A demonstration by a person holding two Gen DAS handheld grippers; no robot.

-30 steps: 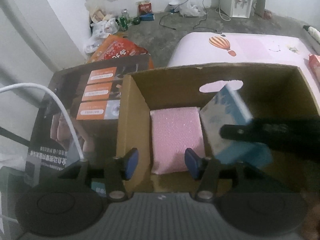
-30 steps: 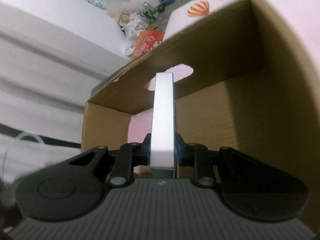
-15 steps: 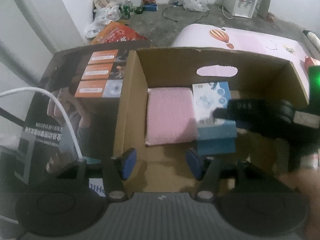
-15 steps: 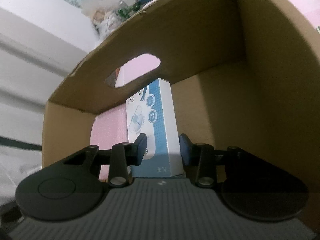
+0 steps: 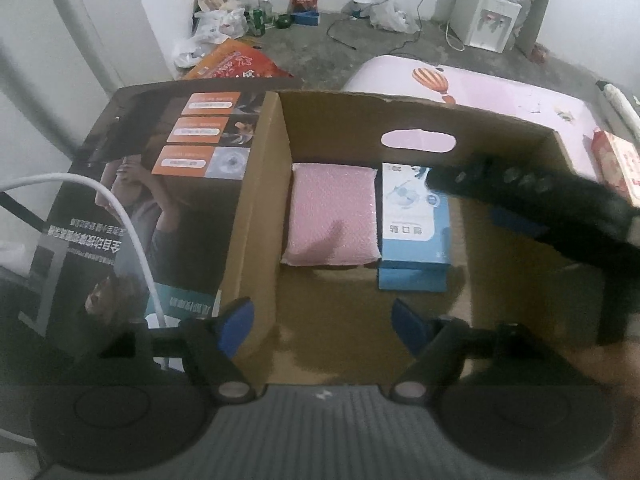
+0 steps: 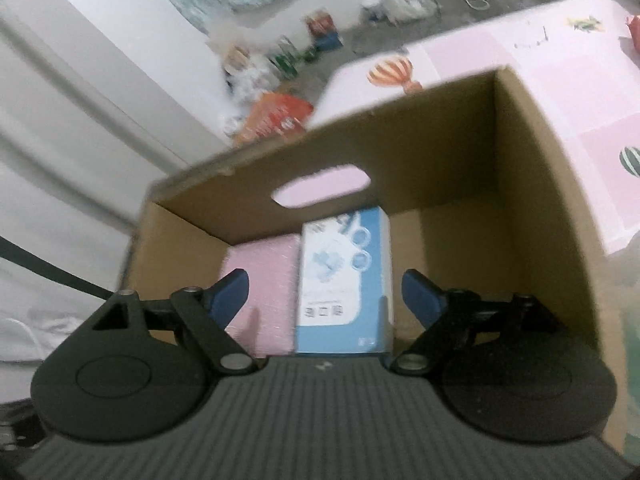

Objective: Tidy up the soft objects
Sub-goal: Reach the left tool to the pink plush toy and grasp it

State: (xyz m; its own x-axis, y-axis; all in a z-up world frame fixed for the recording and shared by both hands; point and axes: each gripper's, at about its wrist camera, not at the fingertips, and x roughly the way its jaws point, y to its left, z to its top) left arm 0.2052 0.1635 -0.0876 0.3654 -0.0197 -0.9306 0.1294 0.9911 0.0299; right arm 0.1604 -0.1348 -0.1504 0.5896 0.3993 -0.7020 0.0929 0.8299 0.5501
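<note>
A: Box [image 5: 420, 136] first: where are the soft things sitting?

B: Both are lying on its floor against the far wall, under the handle cutout, mid-frame in the left wrist view. The pink packet [image 5: 334, 216] is on the left; the blue-and-white pack [image 5: 414, 220] is touching its right edge.

A: And the grippers?

B: The right gripper [image 6: 325, 292] is opening, its blue pads spreading well clear of the blue-and-white pack's [image 6: 346, 280] sides. The pack is showing between them in that view, but nothing is pressing on it. The left gripper [image 5: 322, 322] is opening too, straddling the box's left wall at lower centre, with only bare cardboard floor between its pads.

A: Which hand is nearer the pack?

B: The right one, I'd judge. In the left wrist view the right gripper [image 5: 532, 196] is reaching in from the right edge, and its tip is overlapping the pack's upper right corner (whether it is touching, I cannot tell).

A: How is the pack lying?

B: Its long axis is running from the near floor toward the far wall, straight up the frame, parallel to the pink packet. Printed face is up, a short blue end is facing the camera.

A: So the next move?

B: Probably fetching another item; the red packet [image 5: 618, 168] at the right edge, outside the box, looks a likely candidate.
</note>
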